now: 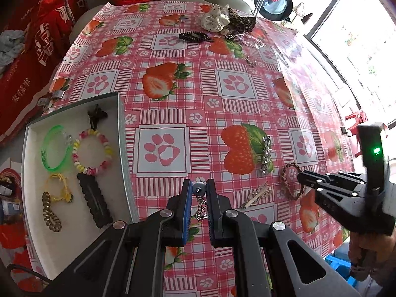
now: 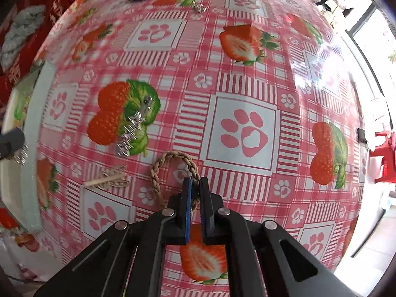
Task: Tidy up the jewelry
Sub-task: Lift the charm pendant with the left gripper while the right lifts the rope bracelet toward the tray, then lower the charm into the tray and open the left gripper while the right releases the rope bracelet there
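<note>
While the left gripper (image 1: 199,189) hangs over the near part of the strawberry tablecloth (image 1: 198,86), just right of the white tray (image 1: 121,133), its fingers pinch a grey bead (image 1: 198,188) between the tips, and a silver chain (image 1: 201,208) dangles from it between the pads. To the right, the right gripper (image 2: 195,185) is nearly closed around the near-right strand of the braided brown bracelet (image 2: 168,159), which lies flat on the cloth; I cannot tell whether the pads actually clamp it. Left of that loop lie a silver star clip (image 2: 133,123) and a tan hair tie (image 2: 109,177).
</note>
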A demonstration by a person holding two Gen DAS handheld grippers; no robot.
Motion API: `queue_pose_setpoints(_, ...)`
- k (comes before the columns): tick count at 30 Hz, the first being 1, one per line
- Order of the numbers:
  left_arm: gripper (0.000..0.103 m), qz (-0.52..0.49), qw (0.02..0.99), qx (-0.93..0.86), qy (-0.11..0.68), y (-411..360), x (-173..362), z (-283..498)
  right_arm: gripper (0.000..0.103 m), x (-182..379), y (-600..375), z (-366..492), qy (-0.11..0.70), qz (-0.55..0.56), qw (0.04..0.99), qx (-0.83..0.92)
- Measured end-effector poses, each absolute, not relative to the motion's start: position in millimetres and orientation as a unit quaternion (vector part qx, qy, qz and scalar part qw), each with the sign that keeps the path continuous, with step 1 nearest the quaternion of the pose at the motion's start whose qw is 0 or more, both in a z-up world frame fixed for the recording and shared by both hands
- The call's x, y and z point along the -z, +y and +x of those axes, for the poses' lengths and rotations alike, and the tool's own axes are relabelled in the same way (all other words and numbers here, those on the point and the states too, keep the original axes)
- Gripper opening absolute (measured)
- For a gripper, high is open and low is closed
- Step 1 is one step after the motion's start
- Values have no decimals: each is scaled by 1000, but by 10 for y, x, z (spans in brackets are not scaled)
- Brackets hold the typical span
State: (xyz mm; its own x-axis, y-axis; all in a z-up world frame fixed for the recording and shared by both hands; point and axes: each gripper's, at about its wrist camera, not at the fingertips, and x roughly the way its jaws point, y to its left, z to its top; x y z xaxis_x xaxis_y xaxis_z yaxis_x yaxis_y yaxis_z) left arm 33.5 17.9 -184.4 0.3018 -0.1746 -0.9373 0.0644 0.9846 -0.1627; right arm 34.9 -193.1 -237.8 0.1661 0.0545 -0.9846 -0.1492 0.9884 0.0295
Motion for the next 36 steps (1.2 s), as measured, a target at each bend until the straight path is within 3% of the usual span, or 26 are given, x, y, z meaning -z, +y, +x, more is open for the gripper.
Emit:
queue_pose_setpoints(8,18,-62,810,63,580,324,1779,269,6,1939,-1878,405,616,-3,782,-96)
queue_pose_setpoints(20,18,-92,819,-10,567,1017,1654,-81,6,1474,-927,471,585,-9,782,-214)
queue_pose_setpoints(36,18,-139,776,-117,604,1988,2205,-655,6,2025,720,123,631,-82,685,-353)
